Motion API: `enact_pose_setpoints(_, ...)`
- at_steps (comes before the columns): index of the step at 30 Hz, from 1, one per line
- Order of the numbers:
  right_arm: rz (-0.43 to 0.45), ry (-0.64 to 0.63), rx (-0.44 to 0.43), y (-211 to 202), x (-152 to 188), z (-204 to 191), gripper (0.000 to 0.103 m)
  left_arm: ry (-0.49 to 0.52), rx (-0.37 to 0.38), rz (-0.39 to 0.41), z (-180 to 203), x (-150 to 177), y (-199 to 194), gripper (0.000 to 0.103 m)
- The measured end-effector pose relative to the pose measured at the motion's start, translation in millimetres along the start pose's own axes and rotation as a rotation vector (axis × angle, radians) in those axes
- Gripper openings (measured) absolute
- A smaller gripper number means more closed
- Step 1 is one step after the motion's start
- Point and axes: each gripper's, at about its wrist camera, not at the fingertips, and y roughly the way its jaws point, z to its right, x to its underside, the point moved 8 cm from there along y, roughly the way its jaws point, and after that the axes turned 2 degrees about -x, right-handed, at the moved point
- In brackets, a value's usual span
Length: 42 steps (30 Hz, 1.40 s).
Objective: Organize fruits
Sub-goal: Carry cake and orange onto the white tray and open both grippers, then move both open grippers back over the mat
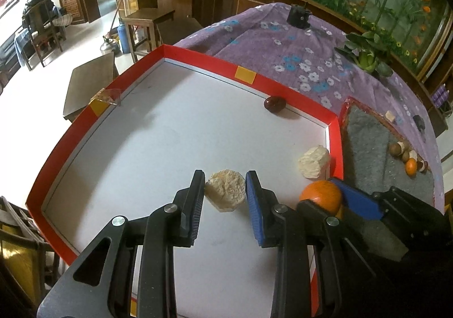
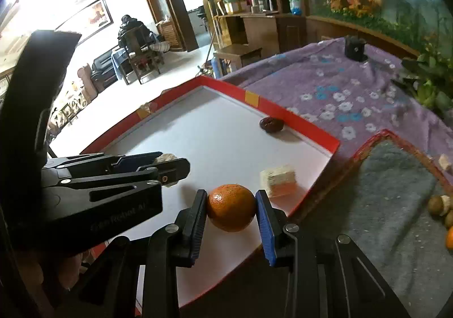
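Observation:
A white tray with a red rim (image 1: pixel 246 74) (image 2: pixel 252 98) holds the fruits. My left gripper (image 1: pixel 225 190) has its jaws on both sides of a pale crumbly chunk (image 1: pixel 225 190), touching or nearly touching it. My right gripper (image 2: pixel 231 211) is shut on an orange (image 2: pixel 230 207), which also shows in the left wrist view (image 1: pixel 321 195). A second pale chunk (image 1: pixel 313 162) (image 2: pixel 279 179) lies by the tray's right rim. A dark red fruit (image 1: pixel 274 104) (image 2: pixel 270 124) lies by the far rim.
A grey mat with a red-brown border (image 1: pixel 368 142) (image 2: pixel 390 176) lies right of the tray, with several small fruits (image 1: pixel 407 158) (image 2: pixel 441 207) at its far side. A purple flowered cloth (image 1: pixel 297 43) covers the table. A black object (image 1: pixel 298 16) and a green plant (image 1: pixel 368 57) stand behind.

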Motion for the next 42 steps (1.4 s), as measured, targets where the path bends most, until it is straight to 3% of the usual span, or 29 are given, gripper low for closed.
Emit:
enact_pose_setpoints(14,-0.036,-0.025,0.012,16.4,5.8,1.3,0.034,0.009,-0.027,-0.024,-2.3,3.0,11.0,0.029)
enact_pose_setpoints(19,-0.029,-0.014,-0.004,13.4,5.7,0.9,0.041,-0.014,-0.018,-0.021,-3.6,3.1,10.0,0.029)
enact_pose_setpoints(21,-0.016,-0.018,-0.003,8.2,5.4,0.0,0.042,-0.011,-0.027,-0.021,-4.0,3.3,9.6,0.035)
enact_pose_setpoints(23,-0.002,-0.02,-0.001,2.5,5.1,0.0,0.043,-0.016,-0.036,-0.01,-5.0,2.6,7.4,0.051)
enact_pose_setpoints(25,0.006,-0.021,0.0,-3.3,5.1,0.7,0.043,-0.032,-0.027,0.004,-5.5,0.9,2.8,0.056)
enact_pose_setpoints(35,0.091,0.006,0.013,-55.4,10.7,13.1,0.049,0.024,-0.045,0.072,21.9,-5.4,-20.3,0.056)
enact_pose_setpoints(42,0.146,0.078,0.061,-94.3,23.9,48.2,0.049,0.082,-0.02,0.106,61.4,-5.3,-34.7,0.056)
